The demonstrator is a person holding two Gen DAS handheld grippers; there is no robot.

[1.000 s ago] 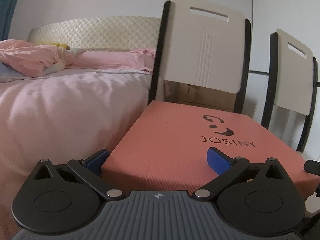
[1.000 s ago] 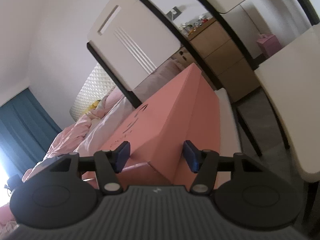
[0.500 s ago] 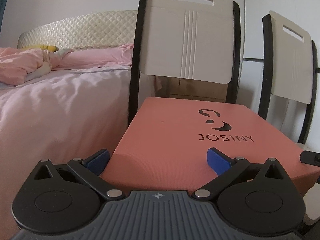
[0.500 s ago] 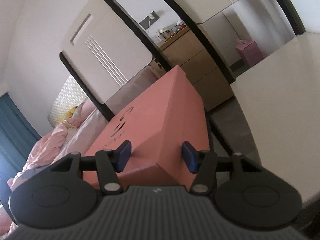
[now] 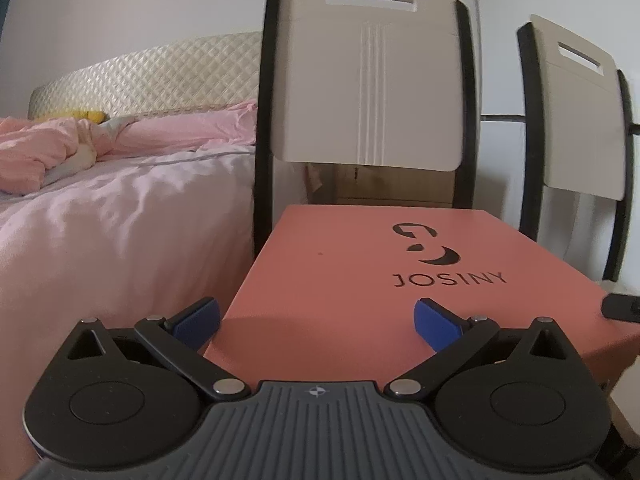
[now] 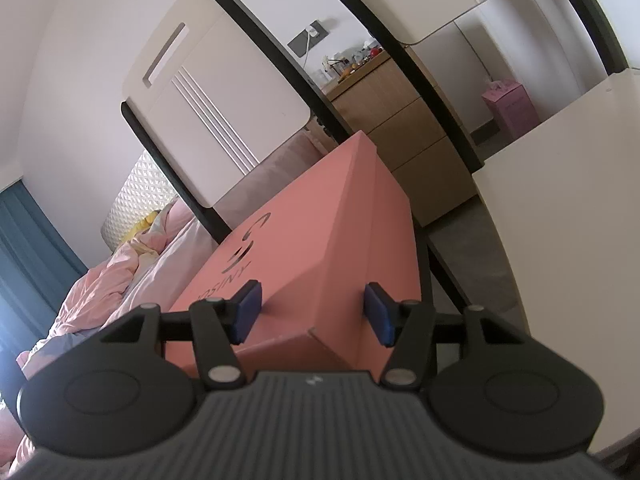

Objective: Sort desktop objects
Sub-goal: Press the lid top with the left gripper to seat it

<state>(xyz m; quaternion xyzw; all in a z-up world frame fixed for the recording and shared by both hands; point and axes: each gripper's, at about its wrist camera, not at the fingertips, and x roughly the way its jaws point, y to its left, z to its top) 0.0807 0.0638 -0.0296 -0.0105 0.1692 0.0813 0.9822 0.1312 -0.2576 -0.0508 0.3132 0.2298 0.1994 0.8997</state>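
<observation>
Straddling the near corners of the box (image 5: 360, 280), both grippers were seen spread wide, nothing clamped. The left gripper (image 5: 316, 318) was set over the lid's near edge, one pad (image 5: 434, 322) on the lid; the right gripper (image 6: 312, 312) bracketed a corner, whether touching could not be told. The box was judged stiff, light cardboard, best held by opposite sides. It rested on a chair (image 5: 372, 96) seat, the bed (image 5: 100, 208) beside.

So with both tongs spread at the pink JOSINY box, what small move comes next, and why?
Probably close the right tongs on the pink box: its near corner already sits between their open pads. The left tongs are open too, straddling the box's near-left corner, so nothing grips it yet.
</observation>
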